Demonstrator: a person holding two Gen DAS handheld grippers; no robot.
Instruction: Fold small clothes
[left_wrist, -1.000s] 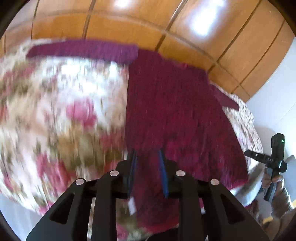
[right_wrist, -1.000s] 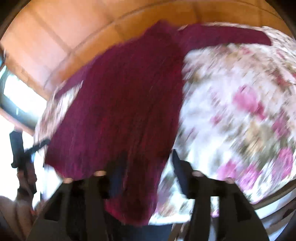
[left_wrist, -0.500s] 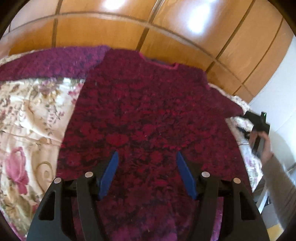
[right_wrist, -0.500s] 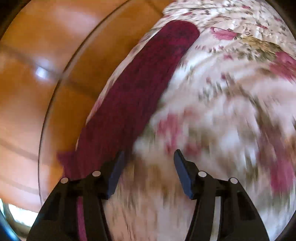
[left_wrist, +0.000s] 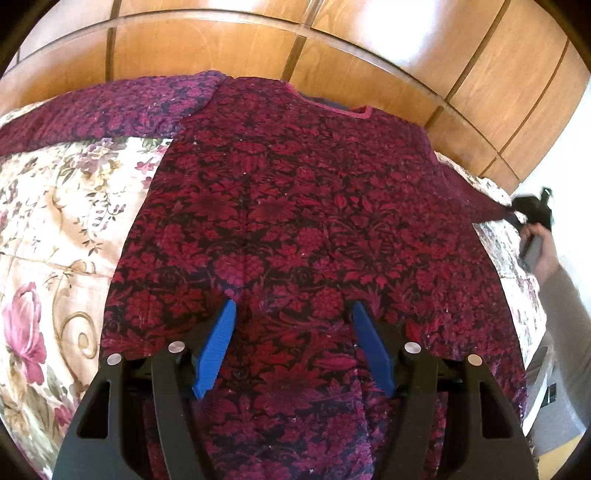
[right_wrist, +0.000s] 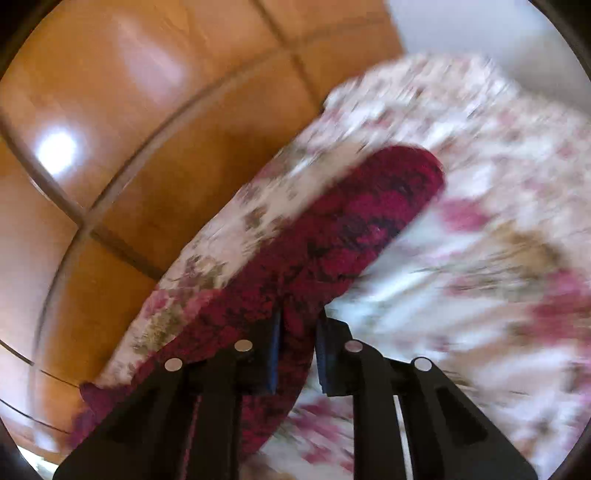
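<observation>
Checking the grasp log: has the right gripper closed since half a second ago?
Yes. The right gripper has narrowed onto the dark red patterned sleeve lying on the floral quilt.

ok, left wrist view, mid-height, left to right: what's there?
Floral bedspread → dark red patterned top → strip of bedspread at the bed edge → right tongs in the person's right hand.

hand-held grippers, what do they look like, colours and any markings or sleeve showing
Both the left hand-held gripper and the right hand-held gripper have black angular plastic frames with cut-out slots, round silver fasteners on top and blue ribbed pads inside the fingers. No cables or markings show. In the left wrist view, the person's hand has a grey-beige sleeve.
</observation>
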